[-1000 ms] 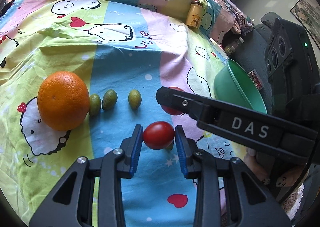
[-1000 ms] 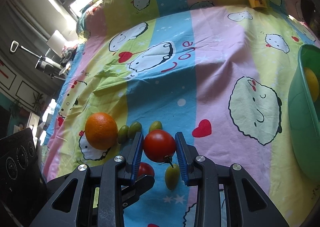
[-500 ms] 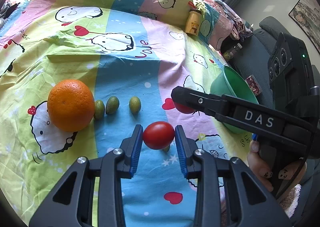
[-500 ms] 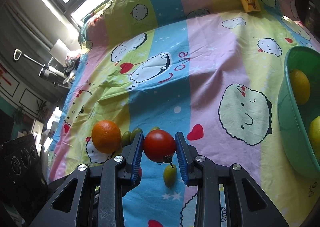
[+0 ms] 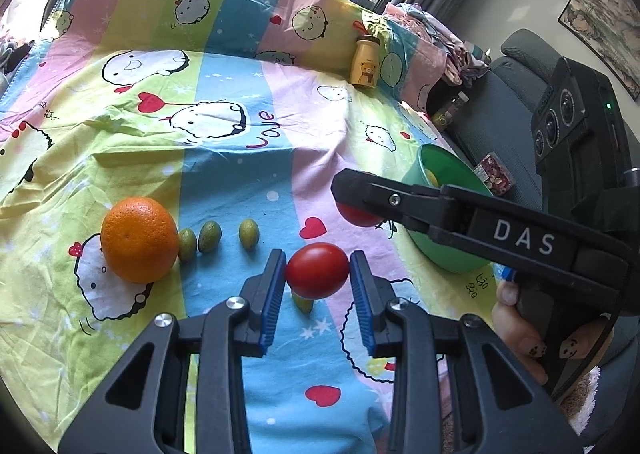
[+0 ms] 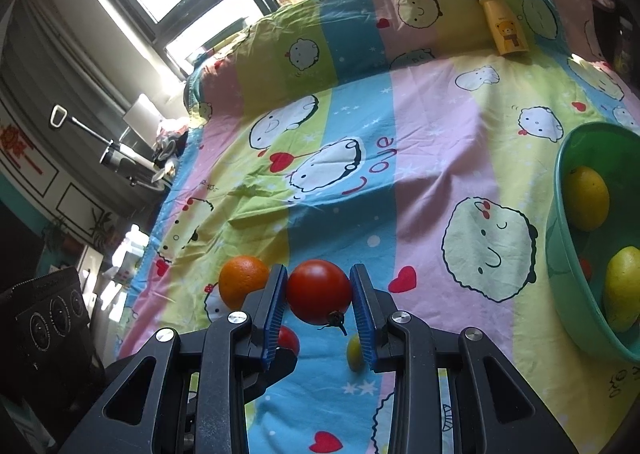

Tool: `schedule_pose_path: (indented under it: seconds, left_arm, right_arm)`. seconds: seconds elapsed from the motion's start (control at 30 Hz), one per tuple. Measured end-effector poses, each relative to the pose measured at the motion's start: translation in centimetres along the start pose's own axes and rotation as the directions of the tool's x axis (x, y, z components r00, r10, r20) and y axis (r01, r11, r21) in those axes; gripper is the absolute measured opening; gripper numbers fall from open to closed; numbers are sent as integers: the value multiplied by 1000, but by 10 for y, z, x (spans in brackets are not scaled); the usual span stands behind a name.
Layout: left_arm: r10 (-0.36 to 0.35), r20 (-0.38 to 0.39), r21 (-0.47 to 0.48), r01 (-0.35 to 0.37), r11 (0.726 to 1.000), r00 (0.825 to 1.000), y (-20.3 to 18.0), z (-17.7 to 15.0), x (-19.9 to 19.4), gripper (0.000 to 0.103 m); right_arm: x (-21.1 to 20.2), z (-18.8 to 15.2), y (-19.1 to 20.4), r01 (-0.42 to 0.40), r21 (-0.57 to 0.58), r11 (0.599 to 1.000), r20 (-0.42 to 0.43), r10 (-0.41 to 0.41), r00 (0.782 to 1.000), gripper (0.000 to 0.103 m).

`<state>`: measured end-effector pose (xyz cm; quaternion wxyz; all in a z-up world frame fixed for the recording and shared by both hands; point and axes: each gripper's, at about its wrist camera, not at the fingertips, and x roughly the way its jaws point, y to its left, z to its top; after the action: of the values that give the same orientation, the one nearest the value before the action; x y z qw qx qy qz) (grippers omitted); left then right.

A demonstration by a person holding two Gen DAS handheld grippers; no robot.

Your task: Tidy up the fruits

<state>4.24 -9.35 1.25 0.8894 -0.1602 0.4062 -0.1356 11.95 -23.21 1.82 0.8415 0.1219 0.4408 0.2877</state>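
Note:
My left gripper (image 5: 318,272) is shut on a red tomato (image 5: 317,269), held above the bed sheet. My right gripper (image 6: 319,292) is shut on another red tomato (image 6: 319,290) with a dry stem, also lifted. In the left wrist view the right gripper (image 5: 360,202) reaches in from the right, its tomato (image 5: 358,216) next to the green bowl (image 5: 448,254). The green bowl (image 6: 560,254) holds two yellow lemons (image 6: 586,198). An orange (image 5: 139,239) and three small green fruits (image 5: 210,237) lie on the sheet at left. Another small green fruit (image 5: 303,304) lies under the left tomato.
A yellow bear bottle (image 5: 365,61) stands at the far side of the bed against the raised bedding. A grey chair with a black camera unit (image 5: 560,126) stands to the right of the bed. The bowl sits near the bed's right edge.
Both grippers have lifted higher with their tomatoes. The right gripper has moved right, closer to the green bowl, which now shows both lemons.

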Motion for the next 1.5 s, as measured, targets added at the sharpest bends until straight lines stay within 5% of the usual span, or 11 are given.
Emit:
schedule_pose_path:
  seconds: [0.7, 1.5]
  left_arm:
    - [-68, 25, 99, 65, 993, 997, -65, 18, 4, 32]
    - [-118, -18, 176, 119, 977, 993, -127, 28, 41, 32]
  right_arm:
    - [-66, 7, -26, -68, 59, 996, 176, 56, 983, 34]
    - [-125, 1, -97, -22, 234, 972, 321, -56, 945, 34]
